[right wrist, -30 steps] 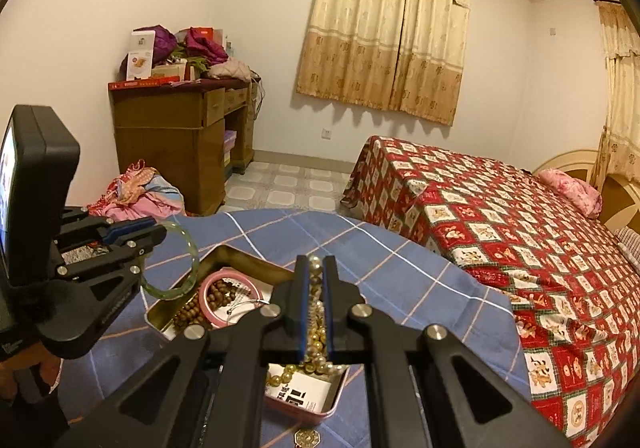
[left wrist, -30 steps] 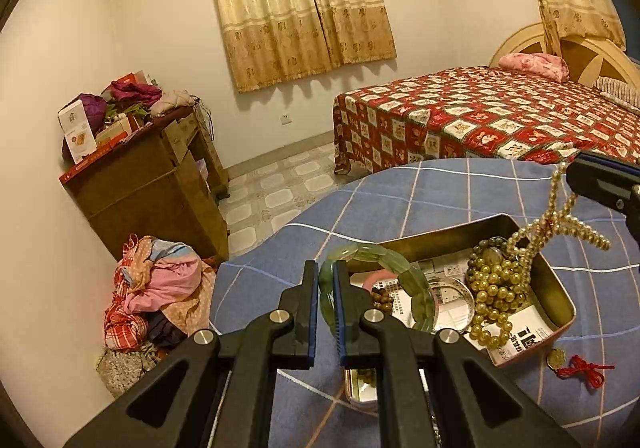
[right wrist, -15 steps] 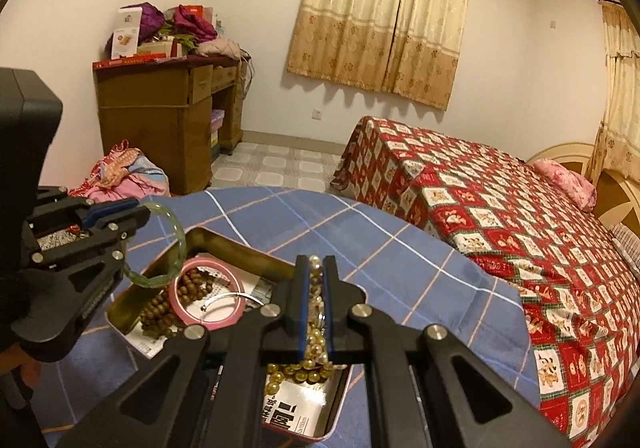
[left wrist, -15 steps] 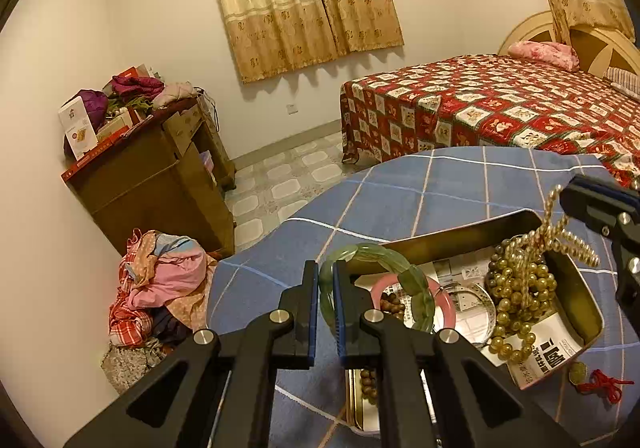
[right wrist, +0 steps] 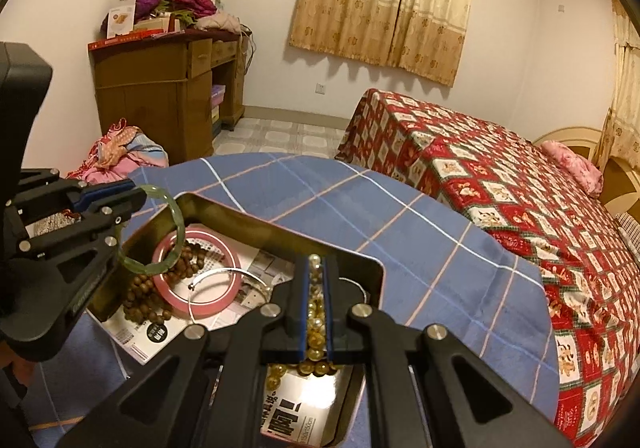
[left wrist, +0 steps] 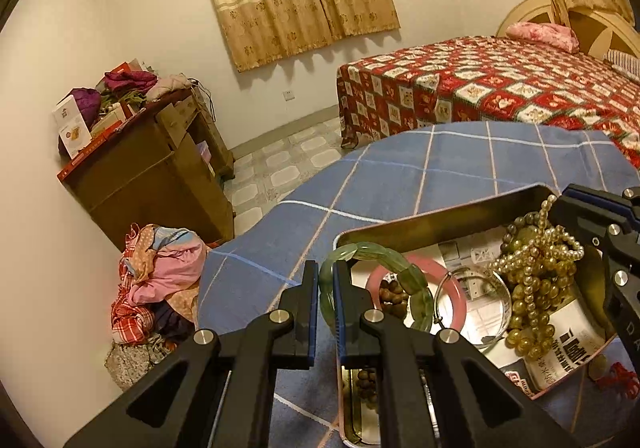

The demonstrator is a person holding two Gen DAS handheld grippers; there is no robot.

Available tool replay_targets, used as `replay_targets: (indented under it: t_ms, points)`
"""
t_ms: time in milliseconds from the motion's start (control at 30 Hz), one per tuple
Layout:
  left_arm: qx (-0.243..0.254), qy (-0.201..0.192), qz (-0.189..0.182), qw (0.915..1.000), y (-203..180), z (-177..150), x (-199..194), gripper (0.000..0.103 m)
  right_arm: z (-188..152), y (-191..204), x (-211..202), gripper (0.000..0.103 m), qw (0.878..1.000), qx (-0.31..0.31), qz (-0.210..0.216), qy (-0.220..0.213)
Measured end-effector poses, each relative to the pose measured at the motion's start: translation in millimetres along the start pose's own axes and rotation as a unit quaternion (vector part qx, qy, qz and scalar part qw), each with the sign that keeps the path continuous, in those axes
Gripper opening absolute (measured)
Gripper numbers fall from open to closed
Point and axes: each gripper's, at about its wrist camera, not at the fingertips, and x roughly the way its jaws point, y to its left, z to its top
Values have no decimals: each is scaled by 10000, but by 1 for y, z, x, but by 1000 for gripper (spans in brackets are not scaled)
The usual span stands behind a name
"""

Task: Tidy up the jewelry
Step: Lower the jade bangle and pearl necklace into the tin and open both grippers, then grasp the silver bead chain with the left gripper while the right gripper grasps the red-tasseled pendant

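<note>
Holding a green bangle [left wrist: 376, 280], the left gripper [left wrist: 327, 300] has its jaws clamped on it, just above the tin [left wrist: 440, 216], likely to drop it inside. The right gripper [right wrist: 316, 312] jaws pinch yellow beads [left wrist: 532, 280] hanging into the tin.

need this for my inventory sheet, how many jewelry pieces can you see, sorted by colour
green: 1, bangle in left gripper
gold/pearl: 1 bead bunch in right gripper
pink: 1, bangle in tin
brown: 1, bead string
silver: 1, bangle
total: 5
</note>
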Motion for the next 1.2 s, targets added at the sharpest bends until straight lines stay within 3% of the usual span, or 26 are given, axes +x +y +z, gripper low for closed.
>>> replay_targets:
  t_ms: [133,167,200,233,300,767,967,1200]
  points:
    - [124,35,109,9999,-4,-1,2,11,-2,-3,2,11,9999,62,17,85]
    - [138,73,112,9998,-5,-1,3,14,-3,-3,3,21,9999,53,14,123]
    - [137,83,142,9998,-5,-1,3,31,-4,-3,3,27,9999,39,-23,103]
    - [132,51,245,9996,-4,-1,1,56,-5,-3,1,34,10000,36,-53,73]
    - [90,-148,446,9989,-1,-1,-6,84,-6,-3,-1,34,9999,37,-70,91]
    - [24,-181,397,9990,4,-11,-29,84,-23,-17,-37,60,9991,337,-246,-49]
    - [69,-151,300,9994,-6,-27,-49,84,-53,-25,-55,70,9982,534,-255,-23]
    - [47,-69,212,9997,-16,-51,-68,84,-84,-40,-66,70,9966,739,-292,198]
